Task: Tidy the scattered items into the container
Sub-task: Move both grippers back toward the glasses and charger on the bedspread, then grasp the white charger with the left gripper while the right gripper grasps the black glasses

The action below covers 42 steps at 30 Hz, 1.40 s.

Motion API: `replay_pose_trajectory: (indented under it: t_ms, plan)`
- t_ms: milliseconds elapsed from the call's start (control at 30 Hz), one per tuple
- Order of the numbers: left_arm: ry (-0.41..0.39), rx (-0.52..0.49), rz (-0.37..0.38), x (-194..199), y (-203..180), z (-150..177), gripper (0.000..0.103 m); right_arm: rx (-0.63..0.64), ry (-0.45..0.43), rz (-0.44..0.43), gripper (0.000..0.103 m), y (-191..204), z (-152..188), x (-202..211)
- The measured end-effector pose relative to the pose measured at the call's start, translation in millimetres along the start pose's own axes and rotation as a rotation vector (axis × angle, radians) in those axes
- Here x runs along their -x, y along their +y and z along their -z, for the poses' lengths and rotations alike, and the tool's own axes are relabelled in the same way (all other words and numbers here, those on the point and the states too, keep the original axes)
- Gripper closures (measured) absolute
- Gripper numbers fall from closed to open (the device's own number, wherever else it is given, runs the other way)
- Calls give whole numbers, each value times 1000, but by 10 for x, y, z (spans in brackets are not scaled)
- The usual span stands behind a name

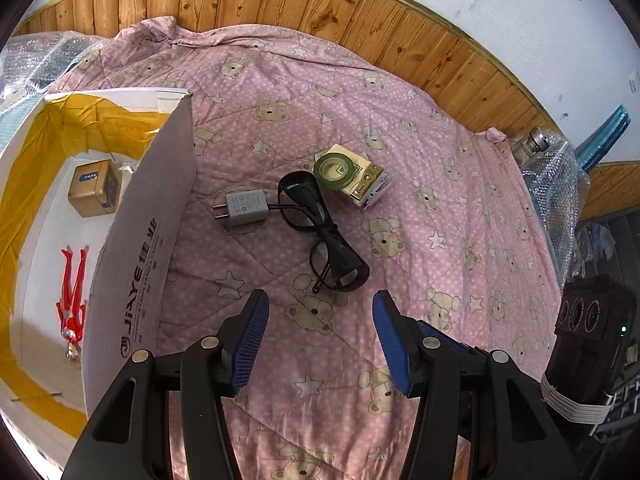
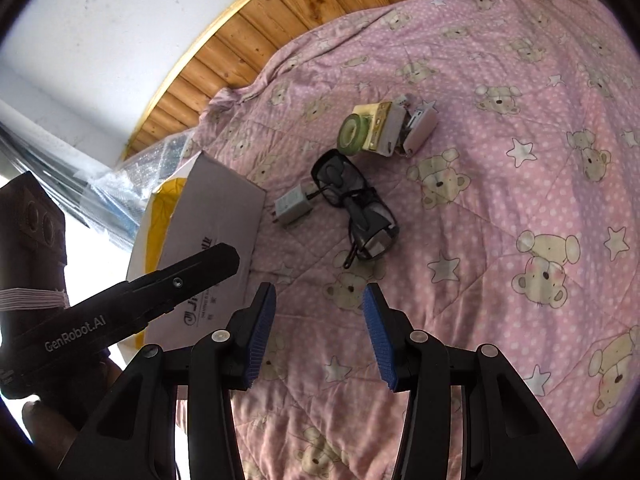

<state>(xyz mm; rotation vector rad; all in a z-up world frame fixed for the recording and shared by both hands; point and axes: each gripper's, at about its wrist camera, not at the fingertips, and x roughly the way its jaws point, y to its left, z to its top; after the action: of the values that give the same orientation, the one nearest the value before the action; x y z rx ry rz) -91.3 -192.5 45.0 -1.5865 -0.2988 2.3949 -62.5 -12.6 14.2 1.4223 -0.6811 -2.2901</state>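
On the pink bear-print quilt lie black glasses, a white plug charger, and a green tape roll leaning on a small yellow-white box. A cardboard box with yellow tape stands at the left; inside it I see a tan packet and a red figure. My left gripper hangs open just short of the glasses. My right gripper is open too, nothing between its pads.
Wood panelling and a white wall run behind the bed. Bubble wrap lies at the quilt's right edge. In the right wrist view the left tool's black body crosses in front of the cardboard box.
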Motion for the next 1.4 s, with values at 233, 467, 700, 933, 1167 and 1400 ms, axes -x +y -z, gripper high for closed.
replay_pose_trajectory:
  t_ms: [233, 467, 700, 933, 1167, 1400]
  plan:
    - [41, 13, -39, -389, 154, -259, 47, 3, 17, 30, 55, -97, -250, -236]
    - [35, 6, -118, -663, 271, -520, 46, 54, 53, 57, 55, -77, -467, -568]
    - [44, 24, -156, -1054, 433, -811, 42, 118, 93, 106, 55, -69, -619, -963]
    - [43, -42, -255, -1316, 408, -833, 42, 167, 130, 145, 72, -123, -670, -1185]
    - [134, 82, -83, -1285, 594, -593, 51, 131, 131, 146, 91, -235, -568, -957]
    - [169, 91, -50, -1204, 505, -298, 50, 30, 150, 119, 88, -469, -404, -760]
